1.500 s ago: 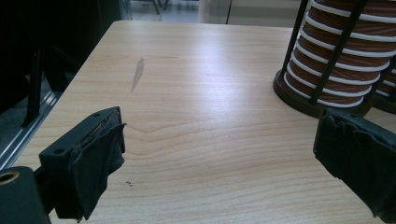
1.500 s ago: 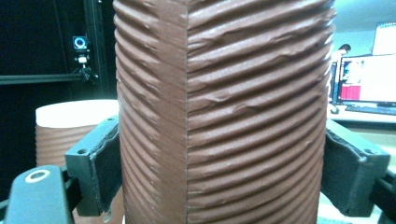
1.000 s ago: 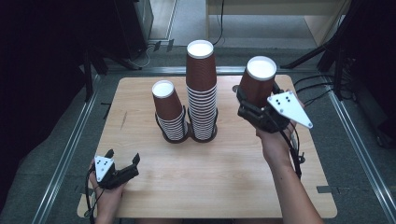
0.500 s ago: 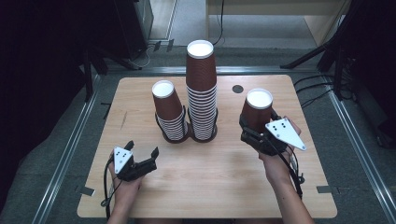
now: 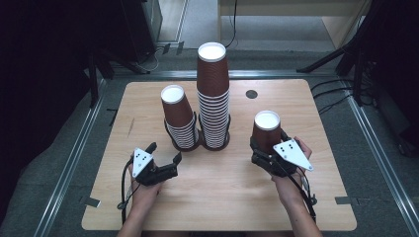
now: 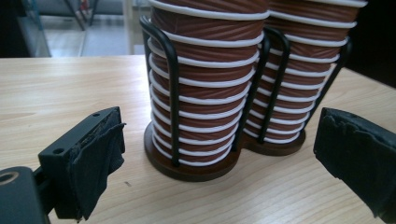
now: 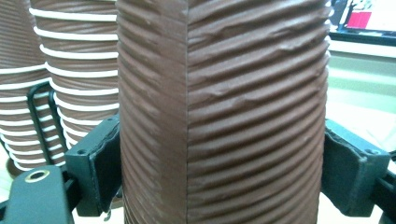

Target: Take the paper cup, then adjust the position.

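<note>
The right gripper (image 5: 269,148) clamps an upturned brown cup (image 5: 267,131) by its ribbed sides, low over the counter (image 5: 222,197) right of the two racked cup stacks (image 5: 197,113), seemingly to set it down, while the left gripper (image 5: 163,158) gapes empty, facing the shorter stack's base.

Right hand-held gripper (image 5: 269,150) lowered its cup (image 5: 267,129); left hand-held gripper (image 5: 165,159) neared stacks (image 5: 180,123).
</note>
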The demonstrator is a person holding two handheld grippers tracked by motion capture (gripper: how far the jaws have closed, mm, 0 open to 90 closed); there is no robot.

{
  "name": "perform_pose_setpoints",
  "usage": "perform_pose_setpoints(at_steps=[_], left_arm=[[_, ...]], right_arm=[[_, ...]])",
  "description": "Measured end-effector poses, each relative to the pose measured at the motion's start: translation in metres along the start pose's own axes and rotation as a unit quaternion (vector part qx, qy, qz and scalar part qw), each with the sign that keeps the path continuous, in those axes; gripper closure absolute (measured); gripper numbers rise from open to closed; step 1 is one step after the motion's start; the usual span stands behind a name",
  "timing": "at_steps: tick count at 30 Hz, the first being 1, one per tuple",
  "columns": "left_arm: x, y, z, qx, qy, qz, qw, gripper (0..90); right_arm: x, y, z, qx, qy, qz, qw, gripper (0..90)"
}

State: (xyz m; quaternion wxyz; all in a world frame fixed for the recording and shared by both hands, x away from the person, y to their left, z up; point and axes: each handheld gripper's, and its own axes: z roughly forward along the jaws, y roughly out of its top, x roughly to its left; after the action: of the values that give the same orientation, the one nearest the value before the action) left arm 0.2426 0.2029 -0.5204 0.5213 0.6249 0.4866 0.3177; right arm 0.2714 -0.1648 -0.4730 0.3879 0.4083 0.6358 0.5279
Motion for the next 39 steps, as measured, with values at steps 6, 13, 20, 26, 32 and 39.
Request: perform_pose_setpoints(at_steps=[6,13,20,26,32,39], left_arm=[[-0.008,0.006,0.003,0.0,-0.015,0.011,0.9998,1.6],[-0.021,0.01,0.002,0.005,-0.053,0.006,0.9986,1.3],[-0.038,0.018,-0.002,0.0,-0.086,0.015,0.9962,1.3],[-0.044,0.018,-0.003,0.018,-0.107,0.021,0.9938,0.0],[-0.049,0.019,-0.007,0.021,-0.131,0.016,0.9911,0.0],[-0.054,0.02,-0.007,0.02,-0.144,0.018,0.9893,0.0]], right_arm=[[0.009,-0.008,0.0,0.008,0.001,-0.037,0.9993,13.5],[0.02,-0.015,0.003,0.015,0.009,-0.053,0.9985,13.5],[0.032,-0.02,0.003,0.018,0.01,-0.098,0.995,13.5],[0.037,-0.026,0.006,0.018,0.009,-0.136,0.9905,13.5],[0.046,-0.028,0.006,0.019,0.015,-0.165,0.9859,13.4],[0.055,-0.031,0.008,0.019,0.024,-0.19,0.9813,13.4]])
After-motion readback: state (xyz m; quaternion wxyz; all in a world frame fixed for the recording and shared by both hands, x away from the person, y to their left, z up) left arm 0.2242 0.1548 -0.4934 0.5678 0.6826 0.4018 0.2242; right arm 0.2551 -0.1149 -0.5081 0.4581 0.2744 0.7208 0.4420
